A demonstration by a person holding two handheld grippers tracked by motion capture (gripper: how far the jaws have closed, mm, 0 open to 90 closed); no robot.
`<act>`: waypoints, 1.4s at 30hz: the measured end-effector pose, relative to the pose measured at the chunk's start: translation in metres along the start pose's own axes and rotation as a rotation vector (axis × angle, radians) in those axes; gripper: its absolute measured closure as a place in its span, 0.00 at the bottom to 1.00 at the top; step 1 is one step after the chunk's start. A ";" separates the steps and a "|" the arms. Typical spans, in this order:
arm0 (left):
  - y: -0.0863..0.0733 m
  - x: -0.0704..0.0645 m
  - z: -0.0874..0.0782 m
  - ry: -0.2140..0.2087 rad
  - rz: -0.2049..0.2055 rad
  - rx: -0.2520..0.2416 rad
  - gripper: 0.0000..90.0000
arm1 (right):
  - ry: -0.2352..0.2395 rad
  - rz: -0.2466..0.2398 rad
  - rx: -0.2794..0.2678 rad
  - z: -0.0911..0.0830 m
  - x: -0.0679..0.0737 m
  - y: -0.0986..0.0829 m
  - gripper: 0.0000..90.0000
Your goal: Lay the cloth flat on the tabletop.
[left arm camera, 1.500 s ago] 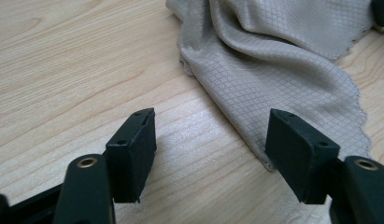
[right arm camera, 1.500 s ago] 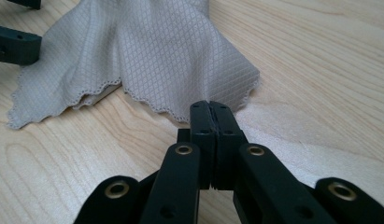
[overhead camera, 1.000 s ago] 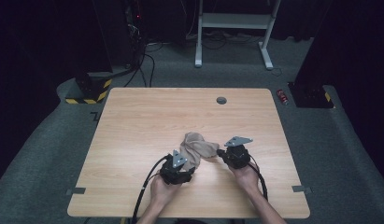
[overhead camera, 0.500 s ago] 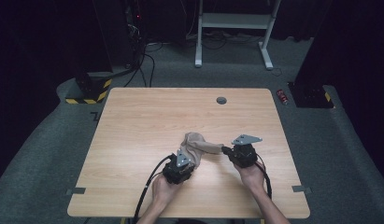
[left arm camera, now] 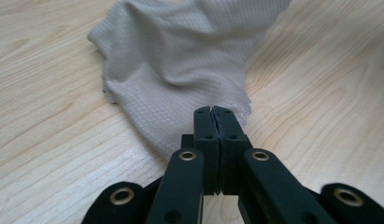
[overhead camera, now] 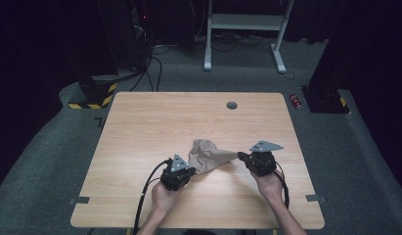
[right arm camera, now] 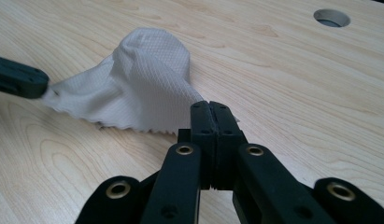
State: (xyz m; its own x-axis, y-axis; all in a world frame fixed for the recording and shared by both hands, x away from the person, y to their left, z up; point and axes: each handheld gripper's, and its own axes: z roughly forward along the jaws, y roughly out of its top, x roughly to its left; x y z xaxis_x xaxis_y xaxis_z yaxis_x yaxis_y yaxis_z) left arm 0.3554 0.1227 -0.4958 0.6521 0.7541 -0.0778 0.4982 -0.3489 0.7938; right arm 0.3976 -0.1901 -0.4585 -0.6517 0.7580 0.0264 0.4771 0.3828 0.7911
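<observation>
A beige waffle-weave cloth (overhead camera: 208, 155) lies bunched on the wooden table (overhead camera: 154, 122), drawn out into a point toward each gripper. My left gripper (overhead camera: 190, 171) is shut on the cloth's lower left edge; in the left gripper view the jaws (left arm camera: 213, 112) pinch the hem of the cloth (left arm camera: 180, 60). My right gripper (overhead camera: 241, 156) is shut on the cloth's right corner. In the right gripper view the closed jaws (right arm camera: 210, 107) hold the cloth (right arm camera: 143, 84), and the left gripper's black jaw (right arm camera: 17, 77) grips the far corner.
A round cable hole (overhead camera: 232, 105) sits near the table's far edge, also seen as the hole (right arm camera: 331, 17) in the right gripper view. A red can (overhead camera: 296, 101) lies on the carpet off the far right corner. Cables trail from both grippers toward the front edge.
The two grippers have moved apart, left going left and right going right. The cloth between them has been pulled wider and flatter.
</observation>
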 end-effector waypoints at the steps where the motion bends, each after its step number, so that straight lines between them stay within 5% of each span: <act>1: 0.000 0.000 0.000 0.000 0.000 0.000 0.99 | -0.003 -0.005 0.000 -0.002 0.000 -0.001 0.99; 7: -0.009 0.004 -0.017 0.004 0.022 0.023 0.99 | -0.005 -0.014 0.023 -0.008 0.001 -0.014 0.99; 13: -0.028 -0.003 -0.018 -0.018 0.047 0.099 0.99 | 0.014 -0.021 0.080 -0.016 0.013 -0.043 0.99; 20: -0.034 -0.005 -0.022 -0.009 0.057 0.128 0.95 | 0.040 -0.040 0.135 -0.014 0.027 -0.062 0.98; 29: -0.016 0.003 -0.010 0.053 -0.002 0.068 0.61 | 0.042 -0.020 0.065 -0.010 0.018 -0.031 0.81; 35: -0.011 0.008 0.011 0.140 -0.021 0.069 0.53 | 0.037 0.007 0.101 0.026 0.010 -0.010 0.76; 42: -0.014 0.014 0.021 0.179 -0.029 0.097 0.48 | 0.039 0.024 0.133 0.063 0.008 0.002 0.72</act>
State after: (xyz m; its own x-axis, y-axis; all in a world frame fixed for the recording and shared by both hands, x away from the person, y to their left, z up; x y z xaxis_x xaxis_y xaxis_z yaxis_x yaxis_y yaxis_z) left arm 0.3696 0.1267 -0.5202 0.5292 0.8483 0.0151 0.5738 -0.3710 0.7301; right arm 0.4305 -0.1504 -0.4953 -0.6604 0.7476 0.0704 0.5653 0.4333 0.7019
